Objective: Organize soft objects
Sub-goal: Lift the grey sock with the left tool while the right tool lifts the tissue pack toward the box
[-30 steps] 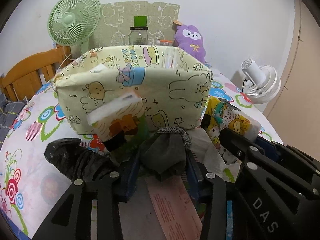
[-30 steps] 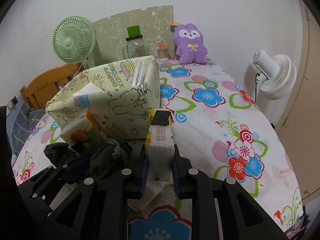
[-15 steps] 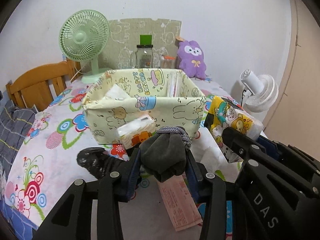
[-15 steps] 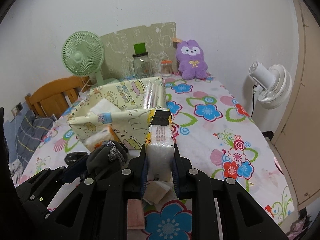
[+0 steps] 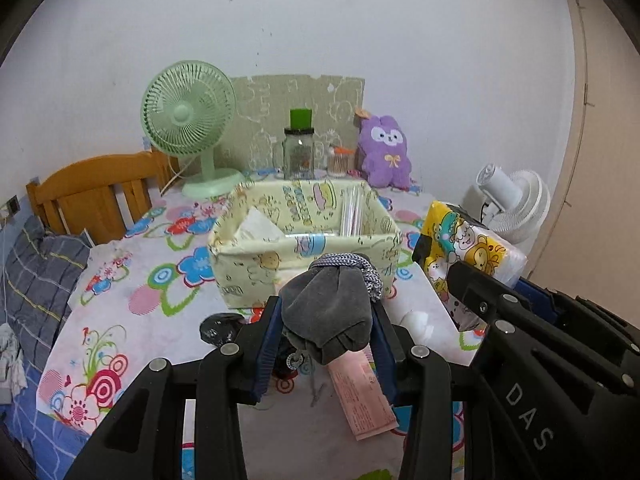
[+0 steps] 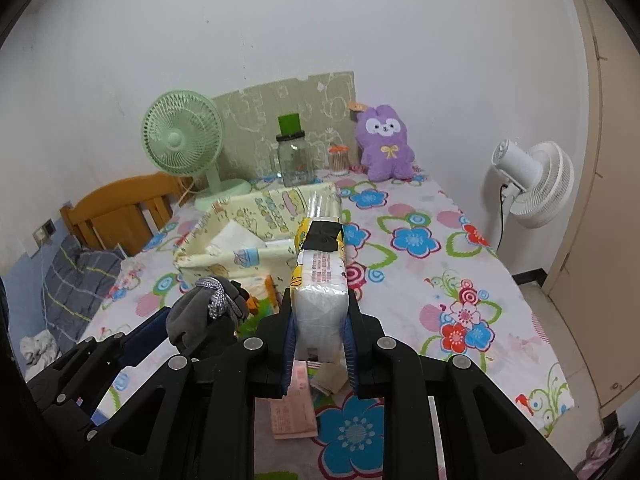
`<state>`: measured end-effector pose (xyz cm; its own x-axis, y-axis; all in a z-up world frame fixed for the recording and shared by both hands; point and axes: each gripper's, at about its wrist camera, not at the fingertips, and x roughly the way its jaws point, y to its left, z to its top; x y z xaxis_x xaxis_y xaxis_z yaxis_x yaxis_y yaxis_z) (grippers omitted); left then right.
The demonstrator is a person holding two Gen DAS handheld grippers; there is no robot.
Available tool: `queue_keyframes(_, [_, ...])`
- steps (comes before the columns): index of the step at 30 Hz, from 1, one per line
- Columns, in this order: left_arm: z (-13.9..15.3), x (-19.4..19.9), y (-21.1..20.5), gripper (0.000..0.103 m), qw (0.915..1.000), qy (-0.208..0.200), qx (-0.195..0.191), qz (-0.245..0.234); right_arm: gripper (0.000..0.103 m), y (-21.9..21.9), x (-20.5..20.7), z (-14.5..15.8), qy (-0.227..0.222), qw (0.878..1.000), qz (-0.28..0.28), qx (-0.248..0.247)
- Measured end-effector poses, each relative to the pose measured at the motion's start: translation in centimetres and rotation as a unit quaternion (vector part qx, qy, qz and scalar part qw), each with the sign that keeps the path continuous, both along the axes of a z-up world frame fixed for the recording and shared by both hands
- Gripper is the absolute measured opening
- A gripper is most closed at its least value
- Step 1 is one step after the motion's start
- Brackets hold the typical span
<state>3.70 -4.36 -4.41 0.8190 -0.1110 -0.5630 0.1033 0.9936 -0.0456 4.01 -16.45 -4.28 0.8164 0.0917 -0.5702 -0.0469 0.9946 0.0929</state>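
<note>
My left gripper (image 5: 326, 320) is shut on a grey drawstring pouch (image 5: 328, 312), held above the table in front of the yellow cartoon-print fabric basket (image 5: 256, 256). My right gripper (image 6: 318, 320) is shut on a yellow cartoon tissue pack (image 6: 320, 280), held up to the right of the basket (image 6: 216, 258). The tissue pack (image 5: 468, 248) and the right gripper also show at the right of the left wrist view. The pouch (image 6: 204, 312) shows at the left of the right wrist view. The basket holds a white tissue (image 5: 258, 226) and a clear plastic packet (image 5: 352, 212).
A pink paper slip (image 5: 360, 396), a black crumpled bag (image 5: 218, 328) and a small tissue pack (image 6: 262, 286) lie on the floral tablecloth (image 6: 440, 264). At the back stand a green fan (image 5: 188, 120), a glass jar (image 5: 298, 154) and a purple plush (image 5: 384, 152). A white fan (image 6: 532, 184) stands right.
Both grippers have risen and pulled back from the basket with the pouch and the tissue pack still held. The basket now appears lower and farther away.
</note>
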Motion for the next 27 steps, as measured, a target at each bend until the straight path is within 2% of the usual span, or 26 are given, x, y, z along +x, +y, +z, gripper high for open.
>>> queue_keyframes(12, [2.8, -0.7, 0.5, 0.043, 0.9996, -0.026, 0.003, 0.007, 0.024, 0.6, -1.1, 3.1, -0.021, 1.000, 0.006, -0.001])
queue_keyframes(20, [4.9, -0.6, 0.8, 0.043, 0.9987, -0.048, 0.009, 0.015, 0.024, 1.1, -0.8, 5.2, -0.037, 0.999, 0.016, 0.003])
queue_keyframes(27, [5.6, 0.3, 1.4, 0.043, 0.9983, -0.055, 0.009, 0.016, 0.024, 1.7, 0.2, 6.1, -0.044, 0.999, 0.019, 0.003])
